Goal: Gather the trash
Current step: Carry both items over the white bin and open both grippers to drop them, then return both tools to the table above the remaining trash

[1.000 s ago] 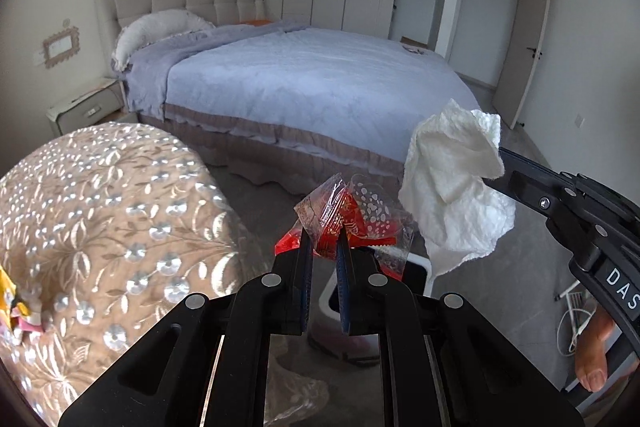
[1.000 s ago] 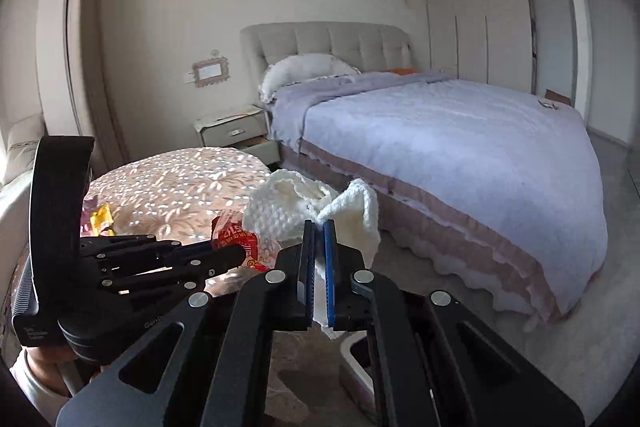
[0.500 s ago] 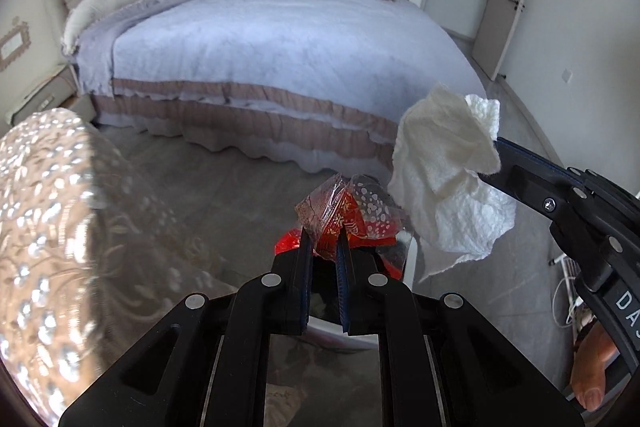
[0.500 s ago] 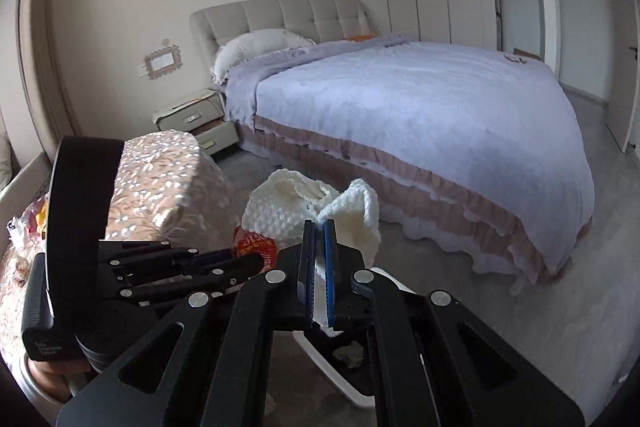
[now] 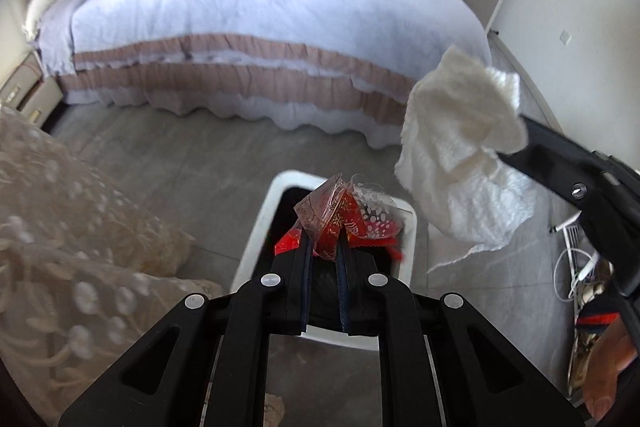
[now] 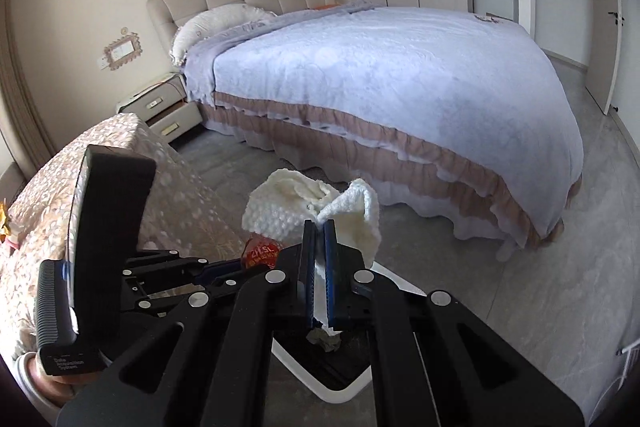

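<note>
My left gripper (image 5: pixel 325 239) is shut on a crumpled red and clear plastic wrapper (image 5: pixel 344 215) and holds it right above the open white trash bin (image 5: pixel 256 227) on the floor. My right gripper (image 6: pixel 319 227) is shut on a crumpled white paper tissue (image 6: pixel 288 207), also above the bin (image 6: pixel 344 393). The tissue shows in the left wrist view (image 5: pixel 460 155), just right of the bin. Some crumpled trash (image 6: pixel 326 339) lies inside the bin. The wrapper also shows in the right wrist view (image 6: pixel 260 253).
A large bed with a lilac cover (image 5: pixel 260 15) stands beyond the bin across grey floor (image 5: pixel 180 155). A round table with a beige floral cloth (image 5: pixel 60 227) is at the left. A nightstand (image 6: pixel 160 111) stands by the headboard. White cords (image 5: pixel 576 267) lie at the right.
Both grippers have moved away from the table and tilted down, so that the bin now lies directly under the wrapper. Both still hold their trash.
</note>
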Tool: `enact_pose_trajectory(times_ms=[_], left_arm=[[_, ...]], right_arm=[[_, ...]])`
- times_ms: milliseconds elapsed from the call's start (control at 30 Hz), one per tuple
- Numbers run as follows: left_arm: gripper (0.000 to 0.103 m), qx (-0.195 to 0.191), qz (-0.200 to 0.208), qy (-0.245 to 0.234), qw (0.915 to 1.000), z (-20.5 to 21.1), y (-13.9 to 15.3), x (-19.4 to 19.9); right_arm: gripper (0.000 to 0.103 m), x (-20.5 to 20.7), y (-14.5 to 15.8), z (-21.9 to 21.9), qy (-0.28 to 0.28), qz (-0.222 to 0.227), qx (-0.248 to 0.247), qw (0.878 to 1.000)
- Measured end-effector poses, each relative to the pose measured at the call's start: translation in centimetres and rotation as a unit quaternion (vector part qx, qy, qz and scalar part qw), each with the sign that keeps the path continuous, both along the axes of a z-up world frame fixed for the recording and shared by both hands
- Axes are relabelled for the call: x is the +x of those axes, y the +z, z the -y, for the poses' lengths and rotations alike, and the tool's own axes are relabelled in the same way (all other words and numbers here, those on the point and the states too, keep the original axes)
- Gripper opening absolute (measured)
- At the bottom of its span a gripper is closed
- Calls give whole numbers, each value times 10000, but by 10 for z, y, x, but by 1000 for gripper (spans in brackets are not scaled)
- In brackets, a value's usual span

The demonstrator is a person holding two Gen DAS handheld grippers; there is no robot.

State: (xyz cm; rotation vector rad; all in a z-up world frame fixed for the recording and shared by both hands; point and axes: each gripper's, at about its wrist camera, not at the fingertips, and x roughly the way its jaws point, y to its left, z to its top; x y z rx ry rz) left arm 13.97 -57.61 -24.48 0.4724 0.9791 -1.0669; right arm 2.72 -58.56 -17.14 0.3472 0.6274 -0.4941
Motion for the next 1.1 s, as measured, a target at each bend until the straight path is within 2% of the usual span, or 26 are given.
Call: enact_pose_trajectory(times_ms=[67, 100, 133, 200, 300, 400, 567, 700, 833, 867, 900, 933, 967, 1100], left_arm=[[53, 193, -86, -25, 9998, 10, -11, 6], [95, 265, -116, -54, 9996, 14, -17, 8], [98, 266, -126, -76, 9995, 16, -22, 9], [98, 396, -100, -67, 9991, 19, -31, 7], [98, 389, 53, -54, 9992, 13, -30, 5], [98, 454, 743, 191, 9960, 1, -16, 3], [98, 518, 1705, 867, 9802, -21, 22, 4], [98, 239, 1657, 1243, 9780, -40, 48, 9], [98, -10, 1565, 1414, 9775, -56, 63, 15], [98, -65, 1557, 1423, 9775, -59, 65, 15], [98, -115, 1543, 1432, 9775, -63, 65, 16], [98, -136, 1524, 1446, 9776, -64, 66, 16], [98, -162, 1495, 1451, 9779, -69, 68, 16], [98, -241, 1379, 1487, 9789, -75, 72, 19]], right_arm=[[5, 1, -6, 4, -35, -74, 24, 10000], [5, 2, -8, 6, -47, -103, 44, 9999], [5, 3, -11, 9, -60, -131, 73, 9999], [5, 4, -17, 13, -75, -182, 122, 9997], [5, 6, -23, 15, -68, -247, 165, 9995], [5, 9, -25, 17, -39, -262, 164, 9995], [6, 19, -32, 15, 91, -275, 207, 9994], [6, 32, -47, 15, 229, -384, 382, 9983], [7, 46, -65, 15, 325, -635, 502, 9962], [11, 50, -69, 14, 381, -735, 524, 9952], [38, 54, -74, 12, 415, -855, 515, 9941], [79, 55, -78, 11, 405, -956, 477, 9934], [89, 56, -79, 9, 350, -1001, 426, 9935], [92, 51, -72, 1, 261, -973, 194, 9947]])
